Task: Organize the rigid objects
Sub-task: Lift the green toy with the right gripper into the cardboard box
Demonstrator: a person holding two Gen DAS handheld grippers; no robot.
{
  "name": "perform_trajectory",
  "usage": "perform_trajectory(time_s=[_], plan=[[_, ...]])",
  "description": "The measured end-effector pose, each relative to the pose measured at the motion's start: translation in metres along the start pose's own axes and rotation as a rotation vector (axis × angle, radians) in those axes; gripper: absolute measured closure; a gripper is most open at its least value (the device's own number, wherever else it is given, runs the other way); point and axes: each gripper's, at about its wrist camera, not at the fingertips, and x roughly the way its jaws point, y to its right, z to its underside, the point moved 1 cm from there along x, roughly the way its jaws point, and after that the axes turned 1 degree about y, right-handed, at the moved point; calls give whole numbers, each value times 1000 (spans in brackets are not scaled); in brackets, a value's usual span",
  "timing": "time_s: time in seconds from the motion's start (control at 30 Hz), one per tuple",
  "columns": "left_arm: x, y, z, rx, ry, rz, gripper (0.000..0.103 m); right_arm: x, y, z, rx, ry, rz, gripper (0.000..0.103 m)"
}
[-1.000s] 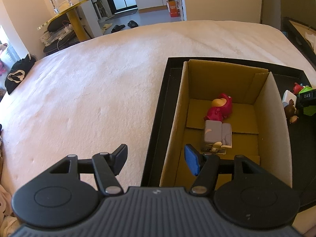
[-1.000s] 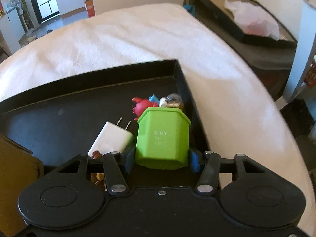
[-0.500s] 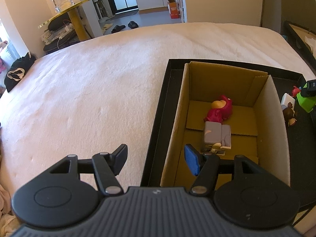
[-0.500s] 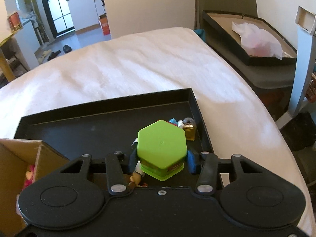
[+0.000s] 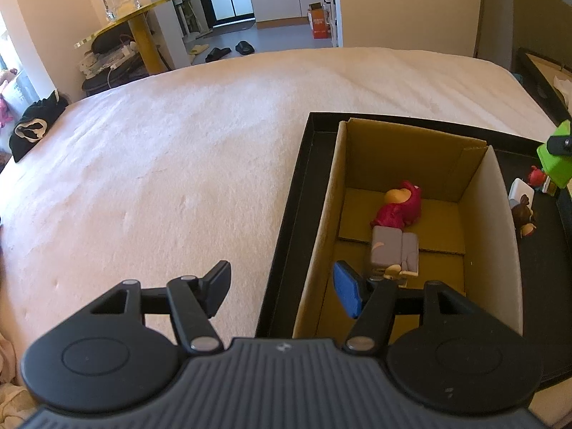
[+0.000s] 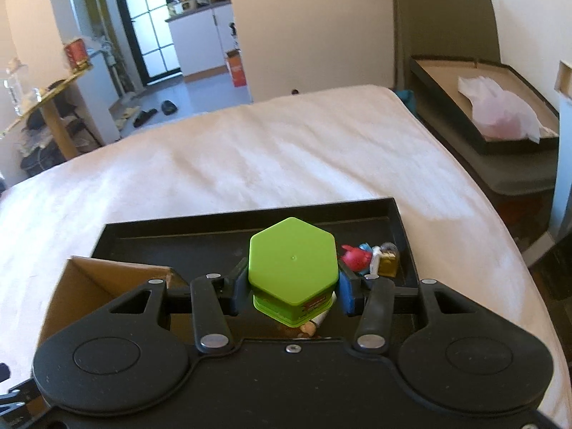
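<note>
Gripping the green hexagonal box (image 6: 293, 271), the right tool (image 6: 292, 287) hangs above the tray (image 6: 186, 239).

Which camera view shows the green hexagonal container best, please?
The right wrist view shows the green hexagonal container best: it is central, sharp and clamped in the right tool, its flat top facing the camera. The left wrist view shows only part of it, at the far right edge.

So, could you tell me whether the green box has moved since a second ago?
Yes. The green box, gripped by the right gripper, has risen off the tray, leaving the toys below.
</note>
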Motion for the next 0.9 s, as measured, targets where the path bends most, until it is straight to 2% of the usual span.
perform_trajectory(time_s=[0.53,0.67,0.77,0.9], plan=[[1,-10,1,-56,-14,52,45,-28,-53,-4,-161,83,-184,56],[1,-13,1,-67,-5,76,46,-24,-64,-4,-183,72,-215,56],[3,-16,2,-80,-6,99,51,-20,-73,0,-209,58,-216,56],[10,-19,3,-96,-33,126,71,-16,-85,7,-249,37,-207,56]])
